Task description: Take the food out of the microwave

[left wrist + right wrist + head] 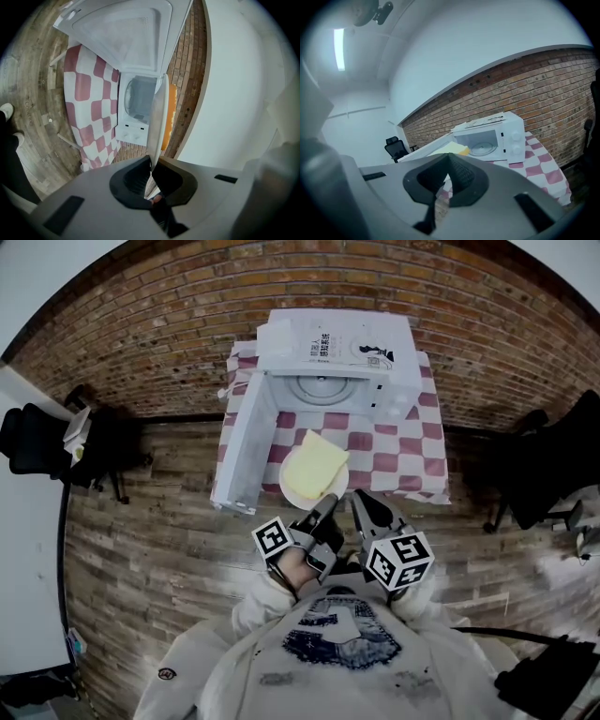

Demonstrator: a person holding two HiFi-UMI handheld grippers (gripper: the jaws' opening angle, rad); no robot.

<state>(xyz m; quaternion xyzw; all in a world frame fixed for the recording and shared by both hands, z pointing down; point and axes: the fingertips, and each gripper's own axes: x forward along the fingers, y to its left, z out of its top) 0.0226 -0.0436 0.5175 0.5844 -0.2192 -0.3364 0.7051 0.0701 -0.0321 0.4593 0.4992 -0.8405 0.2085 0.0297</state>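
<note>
A white plate [292, 491] with a pale yellow slice of food [315, 465] hangs over the table's front edge, outside the white microwave [333, 357]. The microwave's door [246, 442] stands open to the left, and its cavity shows only the glass turntable [483, 149]. My left gripper [330, 503] is shut on the plate's near rim. In the left gripper view the plate [157, 124] runs edge-on out of the closed jaws, with the food [171, 112] behind it. My right gripper [360, 503] sits just right of the plate, shut and holding nothing.
The microwave stands on a table with a red and white checked cloth [398, 460] against a brick wall [141, 324]. Black office chairs stand at the left [37, 442] and right [548, 474] on the wooden floor. A white desk edge [28, 549] lies at the far left.
</note>
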